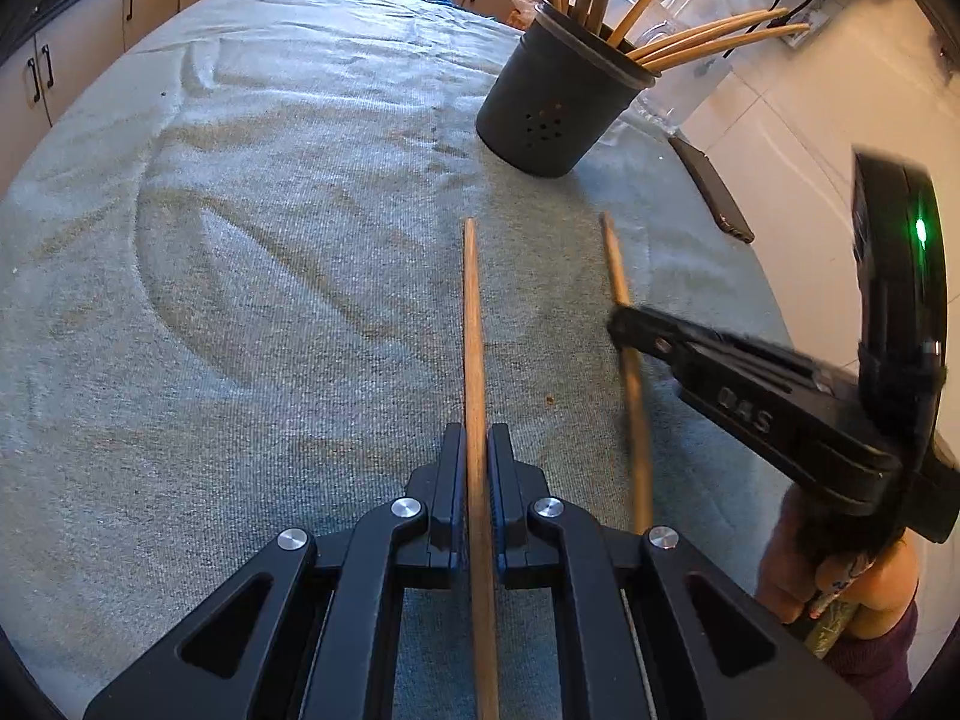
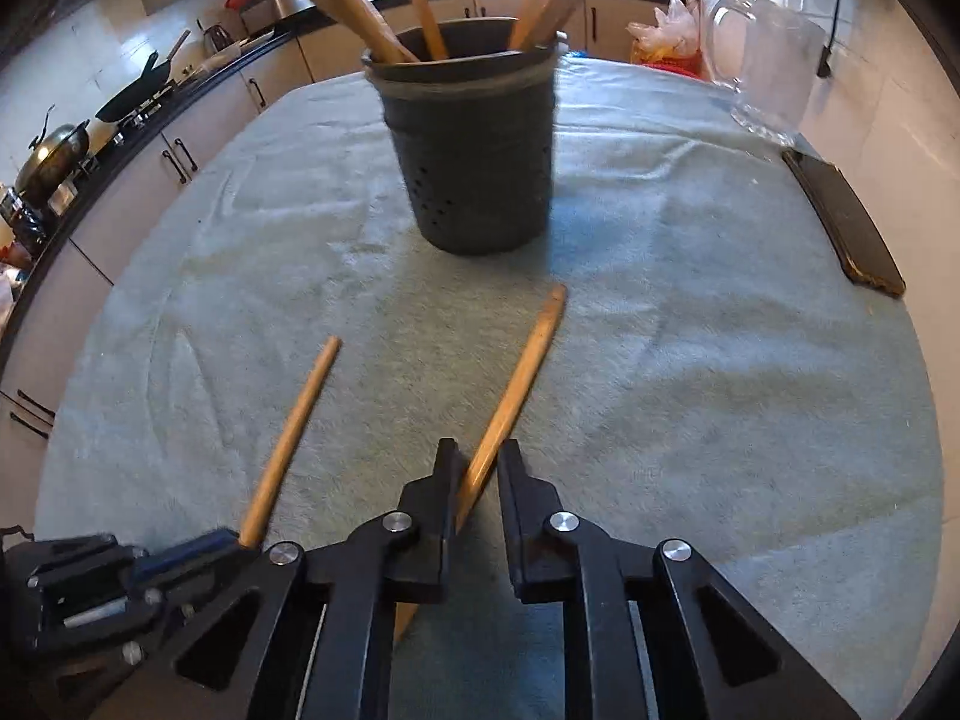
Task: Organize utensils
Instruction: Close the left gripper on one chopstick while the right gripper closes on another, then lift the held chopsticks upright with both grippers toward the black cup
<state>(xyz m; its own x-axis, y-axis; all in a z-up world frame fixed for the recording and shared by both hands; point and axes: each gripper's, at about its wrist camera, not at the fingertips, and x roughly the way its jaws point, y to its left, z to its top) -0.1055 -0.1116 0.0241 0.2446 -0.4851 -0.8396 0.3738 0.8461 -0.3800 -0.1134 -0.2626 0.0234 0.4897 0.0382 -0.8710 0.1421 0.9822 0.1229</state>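
Two wooden utensil handles lie over the grey-green cloth (image 1: 240,240). My left gripper (image 1: 477,450) is shut on one wooden handle (image 1: 471,312), which points toward the dark utensil holder (image 1: 558,102). My right gripper (image 2: 477,468) is closed around the second wooden handle (image 2: 522,372), with a small gap showing on the right side. In the left wrist view the right gripper (image 1: 624,324) meets that handle (image 1: 615,258) from the right. The holder (image 2: 474,156) stands upright with several wooden utensils (image 2: 360,18) in it. The left-held handle (image 2: 297,420) shows at the left.
A dark flat phone-like object (image 2: 846,222) lies at the cloth's right edge. A clear glass jar (image 2: 762,72) stands behind it near the tiled wall. Kitchen cabinets and a stove with pans (image 2: 60,144) run along the left and back.
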